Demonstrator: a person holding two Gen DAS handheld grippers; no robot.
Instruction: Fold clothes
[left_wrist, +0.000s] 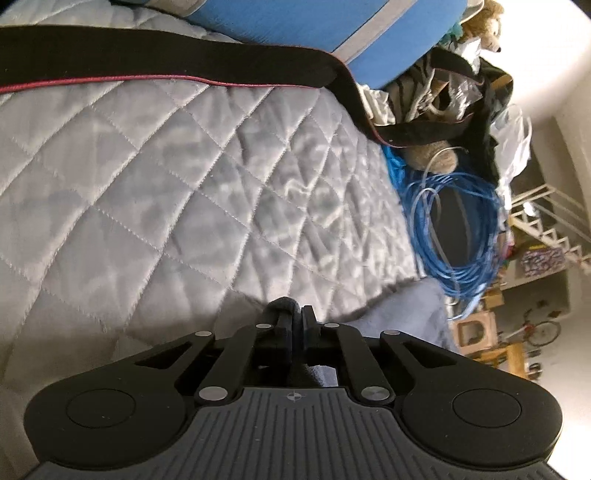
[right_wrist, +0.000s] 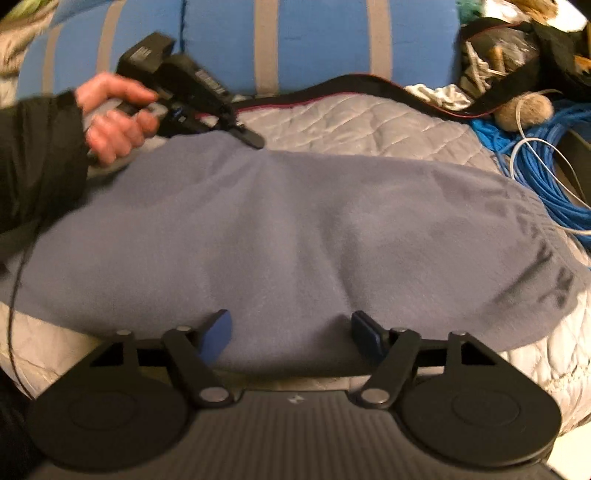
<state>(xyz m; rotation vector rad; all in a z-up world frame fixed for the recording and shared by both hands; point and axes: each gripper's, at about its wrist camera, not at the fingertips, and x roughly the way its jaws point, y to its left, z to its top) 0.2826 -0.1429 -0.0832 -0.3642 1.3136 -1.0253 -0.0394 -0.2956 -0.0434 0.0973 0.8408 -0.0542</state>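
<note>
L wrist view
- L gripper (left_wrist: 293, 317): jaws pressed together, pinching a dark nub of cloth at the tips; I read it as an edge of the grey garment (left_wrist: 406, 310), which trails off to the right beneath it.
- Ahead: bare quilted bedspread (left_wrist: 166, 177), plenty of open room. Black strap w/ red piping (left_wrist: 155, 61) crosses the far side, blue cushion (left_wrist: 317, 26) beyond.
- Right edge: blue cable coil (left_wrist: 458, 236) off the bed side; snag risk.

R wrist view
- R gripper (right_wrist: 291, 332): spread wide, nothing between pads, near hem of garment (right_wrist: 295, 229) just in front of the fingertips.
- Garment axis: long way runs left-right across my view; banded end at right, near cable coil (right_wrist: 535, 173).
- L gripper (right_wrist: 243, 134): on far edge, left of centre, held by hand (right_wrist: 114, 114).
- Judgement: R is nearer the near hem; room to fold lies toward the far side. Keep right end clear of cables.
</note>
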